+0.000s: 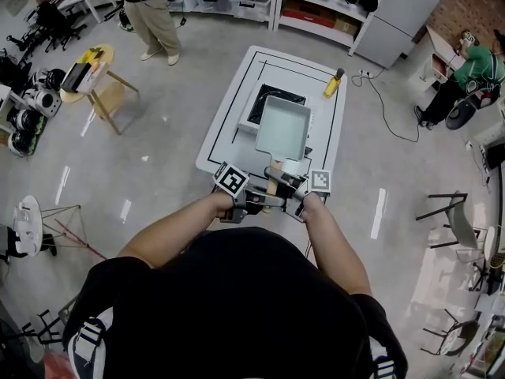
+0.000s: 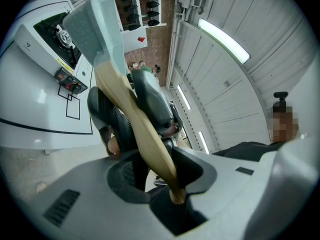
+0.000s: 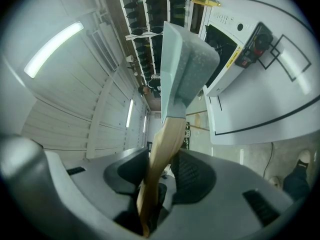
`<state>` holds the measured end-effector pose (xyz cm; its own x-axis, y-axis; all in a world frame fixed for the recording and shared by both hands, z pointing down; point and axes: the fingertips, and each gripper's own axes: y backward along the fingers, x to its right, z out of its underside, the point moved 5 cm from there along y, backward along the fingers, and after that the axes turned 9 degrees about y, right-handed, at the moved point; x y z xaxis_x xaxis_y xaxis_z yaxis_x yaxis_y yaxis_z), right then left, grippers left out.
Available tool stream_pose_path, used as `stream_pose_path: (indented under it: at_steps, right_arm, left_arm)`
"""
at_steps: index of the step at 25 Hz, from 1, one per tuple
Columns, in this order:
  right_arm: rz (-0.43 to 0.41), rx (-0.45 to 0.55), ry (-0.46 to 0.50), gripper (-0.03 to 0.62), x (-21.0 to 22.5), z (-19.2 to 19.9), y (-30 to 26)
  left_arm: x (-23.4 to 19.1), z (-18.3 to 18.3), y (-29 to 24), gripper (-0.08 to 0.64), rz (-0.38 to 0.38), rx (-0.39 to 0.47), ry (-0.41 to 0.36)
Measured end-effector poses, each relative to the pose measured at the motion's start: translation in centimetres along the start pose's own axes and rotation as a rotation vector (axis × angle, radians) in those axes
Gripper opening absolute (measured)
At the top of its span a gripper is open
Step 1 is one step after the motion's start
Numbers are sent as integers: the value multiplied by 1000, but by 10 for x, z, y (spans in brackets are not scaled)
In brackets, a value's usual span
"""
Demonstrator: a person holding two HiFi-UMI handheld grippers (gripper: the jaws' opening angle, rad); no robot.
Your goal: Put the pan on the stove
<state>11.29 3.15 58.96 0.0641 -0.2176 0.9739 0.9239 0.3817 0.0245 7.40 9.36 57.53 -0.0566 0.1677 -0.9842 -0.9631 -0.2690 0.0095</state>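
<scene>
A pale green rectangular pan (image 1: 282, 126) with a wooden handle (image 1: 274, 174) is held over the white table (image 1: 229, 125). In the head view it overlaps the near right part of the black-topped stove (image 1: 268, 101). My left gripper (image 1: 260, 200) and right gripper (image 1: 288, 196) sit side by side, both shut on the handle. The left gripper view has the handle (image 2: 135, 129) running from my left gripper (image 2: 160, 174) up to the pan (image 2: 97, 26), with the stove (image 2: 55, 39) beyond. In the right gripper view my right gripper (image 3: 155, 184) clamps the handle (image 3: 162, 154) below the pan (image 3: 185, 69).
A yellow bottle (image 1: 334, 83) stands at the table's far right corner. One person (image 1: 154, 14) stands beyond the table at the left, another (image 1: 473, 69) sits at the right. A round side table (image 1: 91, 69), shelves (image 1: 316, 6), a floor cable (image 1: 390, 109) and chairs (image 1: 454, 215) surround it.
</scene>
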Motion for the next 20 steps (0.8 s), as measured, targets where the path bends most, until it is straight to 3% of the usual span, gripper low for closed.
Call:
stream_pose_path:
  at_steps: [11, 20]
  right_arm:
    - [9, -18, 12, 144, -3, 10, 3]
    - [-5, -2, 3, 143, -12, 17, 1]
  left_arm:
    - [6, 8, -3, 137, 4, 6, -48]
    - [12, 15, 0, 137, -1, -9, -41]
